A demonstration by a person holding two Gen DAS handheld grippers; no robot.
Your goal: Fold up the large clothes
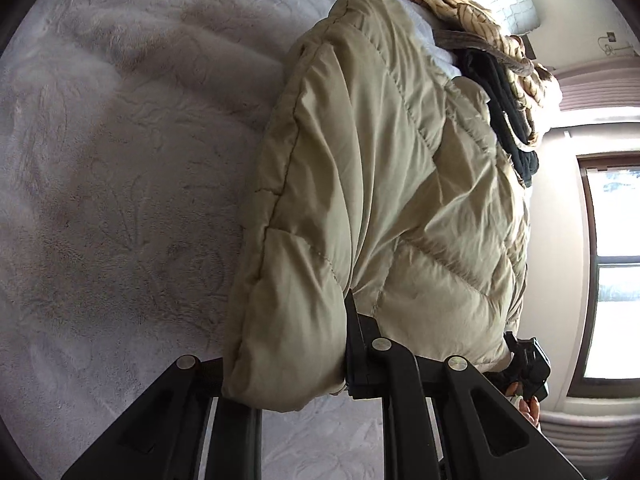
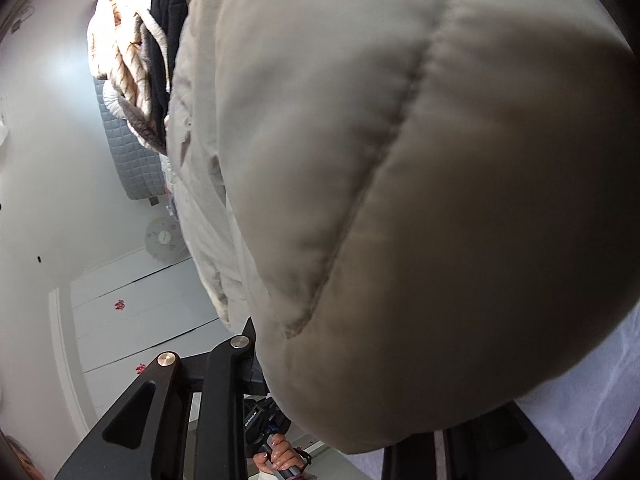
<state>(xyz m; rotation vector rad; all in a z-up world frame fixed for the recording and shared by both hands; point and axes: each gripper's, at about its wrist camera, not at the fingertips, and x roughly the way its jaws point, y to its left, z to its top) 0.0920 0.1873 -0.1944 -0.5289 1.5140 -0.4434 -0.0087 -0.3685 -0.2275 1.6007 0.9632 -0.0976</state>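
A beige puffer jacket [image 1: 384, 184] lies bunched on a pale plush bedspread [image 1: 120, 168]. My left gripper [image 1: 292, 344] is shut on the jacket's near padded edge. One finger [image 1: 356, 340] shows against the fabric and the other is hidden under it. In the right wrist view the jacket [image 2: 420, 184] bulges close over the lens. My right gripper [image 2: 352, 380] is shut on it, with one finger [image 2: 244, 344] at the fabric's edge and the other covered. The right gripper [image 1: 528, 364] also shows past the jacket's right side. A hand [image 2: 280, 456] holds the left gripper's handle below.
Beyond the jacket lie a cream striped garment [image 1: 460, 12] and a dark garment [image 1: 504, 116]. A window [image 1: 612, 272] is on the right. In the right wrist view a quilted grey pillow [image 2: 128, 152] and white cupboard doors [image 2: 140, 320] stand behind.
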